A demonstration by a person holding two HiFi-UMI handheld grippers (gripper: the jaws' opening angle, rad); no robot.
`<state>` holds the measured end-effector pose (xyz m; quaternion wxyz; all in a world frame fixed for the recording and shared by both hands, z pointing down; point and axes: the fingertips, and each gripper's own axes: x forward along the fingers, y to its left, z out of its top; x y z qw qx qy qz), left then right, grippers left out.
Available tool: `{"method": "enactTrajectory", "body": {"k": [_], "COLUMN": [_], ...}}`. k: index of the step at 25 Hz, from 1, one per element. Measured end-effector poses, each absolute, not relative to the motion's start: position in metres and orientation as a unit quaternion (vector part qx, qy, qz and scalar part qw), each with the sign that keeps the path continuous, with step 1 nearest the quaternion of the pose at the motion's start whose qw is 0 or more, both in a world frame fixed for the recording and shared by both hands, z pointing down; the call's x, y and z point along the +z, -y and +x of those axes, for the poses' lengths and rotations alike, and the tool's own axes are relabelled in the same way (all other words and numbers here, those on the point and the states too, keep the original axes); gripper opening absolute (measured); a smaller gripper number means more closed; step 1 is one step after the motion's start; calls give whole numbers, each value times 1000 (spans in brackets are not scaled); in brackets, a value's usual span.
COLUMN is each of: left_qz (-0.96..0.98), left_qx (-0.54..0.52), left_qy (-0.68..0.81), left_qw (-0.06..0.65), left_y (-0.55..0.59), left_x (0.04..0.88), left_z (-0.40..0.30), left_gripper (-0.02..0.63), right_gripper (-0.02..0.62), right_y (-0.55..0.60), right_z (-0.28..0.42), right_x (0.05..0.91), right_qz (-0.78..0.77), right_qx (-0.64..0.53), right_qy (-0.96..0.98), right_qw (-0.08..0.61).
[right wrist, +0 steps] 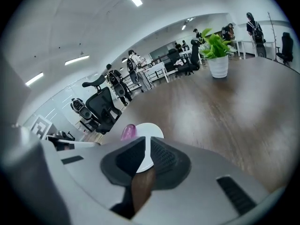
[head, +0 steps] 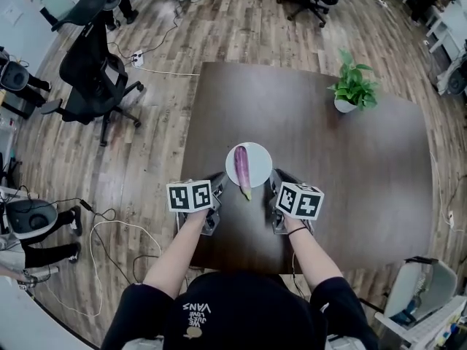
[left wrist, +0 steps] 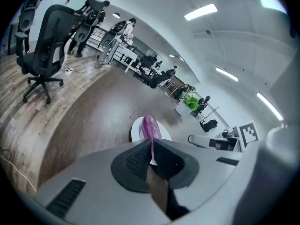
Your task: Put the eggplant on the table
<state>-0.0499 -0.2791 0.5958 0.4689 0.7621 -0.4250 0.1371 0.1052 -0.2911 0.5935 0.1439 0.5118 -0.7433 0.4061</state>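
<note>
A long purple eggplant [head: 242,168] lies on a small white plate [head: 261,159] near the front of the dark wooden table [head: 343,173]. My left gripper [head: 218,181] hovers just left of the plate, my right gripper [head: 276,179] just right of it, both apart from the eggplant. In the left gripper view the eggplant [left wrist: 150,127] shows beyond the left gripper [left wrist: 152,143], whose jaws stand together on nothing. In the right gripper view the eggplant's end [right wrist: 128,131] and the plate [right wrist: 152,129] lie ahead of the right gripper [right wrist: 146,143], which has a narrow empty gap.
A potted green plant [head: 352,86] stands at the table's far right. Black office chairs [head: 95,71] and cables sit on the wooden floor to the left. A white bin [head: 423,290] is at the lower right.
</note>
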Motion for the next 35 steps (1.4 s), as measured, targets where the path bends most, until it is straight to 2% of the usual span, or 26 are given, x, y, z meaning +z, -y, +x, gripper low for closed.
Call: {"method": "enactTrajectory", "body": {"k": [3,8,22,35], "left_qz": [782,799,859,881], "left_qx": [146,148,133,117], "left_qy": [422,407,392,372], "left_qw": [435,418,303,267], "left_y": [266,238,168,121], "left_x": [585,570,522,506], "left_z": [-53,-61,-68,-75], "left_gripper": [15,11,11,11], "right_gripper": [36,20,18,18], "right_y": [276,246,159,111], "right_z": [102,93,63,50], "right_x": [580,561,519,505], "right_qz": [519,521,546,571], "right_qx": [380,360,290,229], "right_qy": [753,762,776,777], "right_qw": [143,136,125,132]}}
